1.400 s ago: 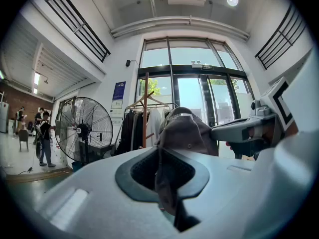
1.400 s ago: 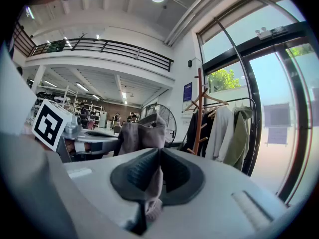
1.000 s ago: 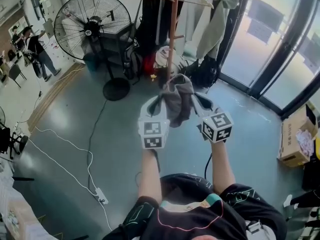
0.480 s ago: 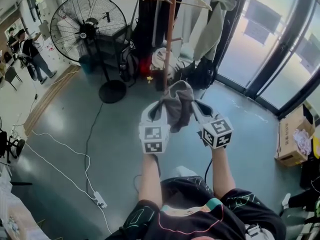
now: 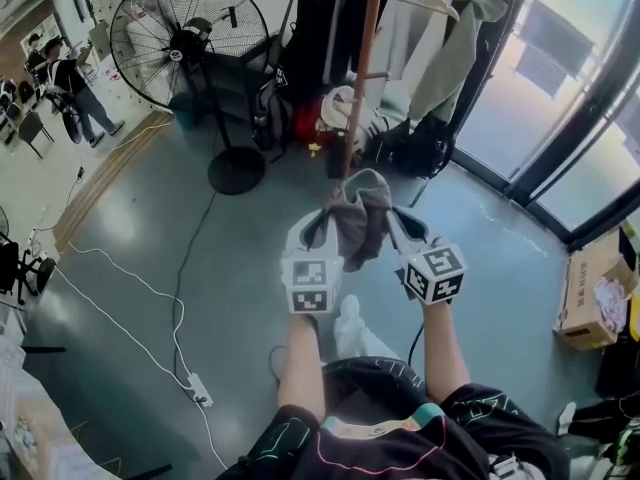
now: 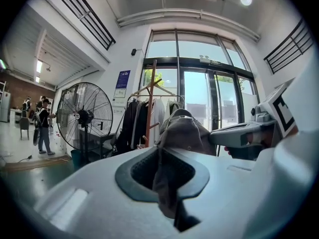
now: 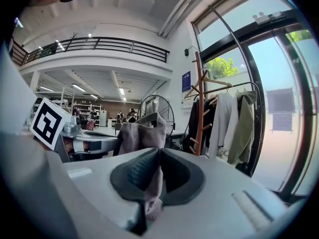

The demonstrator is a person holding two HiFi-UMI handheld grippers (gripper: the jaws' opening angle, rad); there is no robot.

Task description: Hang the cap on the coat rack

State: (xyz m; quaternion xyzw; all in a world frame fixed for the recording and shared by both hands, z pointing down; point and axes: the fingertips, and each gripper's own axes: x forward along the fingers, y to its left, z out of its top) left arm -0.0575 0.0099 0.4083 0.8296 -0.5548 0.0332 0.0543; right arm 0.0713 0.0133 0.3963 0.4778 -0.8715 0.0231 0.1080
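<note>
Head view, cap: the grey cap [image 5: 360, 218] hangs between both grippers above the floor [image 5: 150, 238], on the person's side of the coat rack [image 5: 362, 58], near its pole but apart from it
Head view, left gripper: the left gripper [image 5: 322, 218] holds the cap's left edge; its marker cube faces up
Head view, right gripper: the right gripper [image 5: 396, 220] holds the cap's right edge, level with the other
Head view, surroundings: a standing fan [image 5: 185, 38] is left of the coat rack; glass doors [image 5: 560, 98] are to its right; jackets [image 5: 445, 48] hang on the rack
Left gripper view, fingers: closed on a fold of the cap's cloth, which runs down through the gap; the cap's crown rises just beyond, with the coat rack's wooden pole behind and left of it
Right gripper view, fingers: pinched shut on a strip of the cap's fabric; the rest of the cap bunches ahead to the left, and the coat rack stands beyond on the right, well apart
</note>
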